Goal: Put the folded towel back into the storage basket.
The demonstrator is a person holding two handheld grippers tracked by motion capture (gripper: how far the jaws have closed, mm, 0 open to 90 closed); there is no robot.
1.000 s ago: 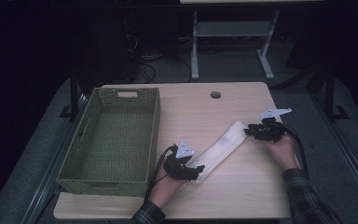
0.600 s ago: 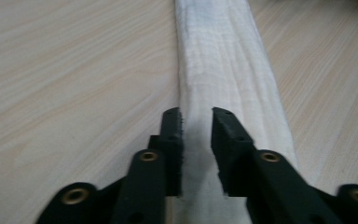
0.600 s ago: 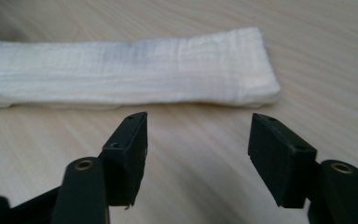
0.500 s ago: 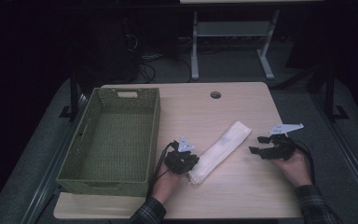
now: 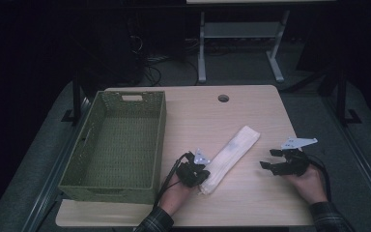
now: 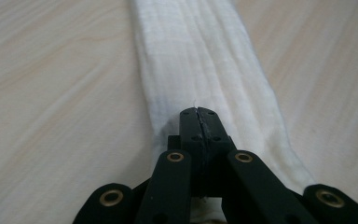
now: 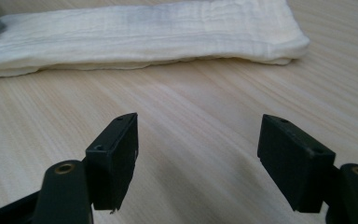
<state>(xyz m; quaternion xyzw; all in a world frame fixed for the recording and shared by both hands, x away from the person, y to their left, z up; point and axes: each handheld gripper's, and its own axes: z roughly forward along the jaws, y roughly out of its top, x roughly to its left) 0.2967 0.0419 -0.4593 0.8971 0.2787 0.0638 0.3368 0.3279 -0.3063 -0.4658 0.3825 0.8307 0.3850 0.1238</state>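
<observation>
Now that my left gripper (image 6: 198, 114) has just pinched its jaws onto the folded cloth's (image 5: 229, 157) near end, my right gripper (image 7: 198, 154) has let go, jaws spread over bare counter (image 7: 200, 93); basket (image 5: 92, 145) next, I judge

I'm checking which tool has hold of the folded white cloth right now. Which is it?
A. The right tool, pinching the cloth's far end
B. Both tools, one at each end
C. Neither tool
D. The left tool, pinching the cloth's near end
D: the left tool is shut on the near end of the folded white cloth, while the right tool stands open over bare table, apart from the cloth.
</observation>
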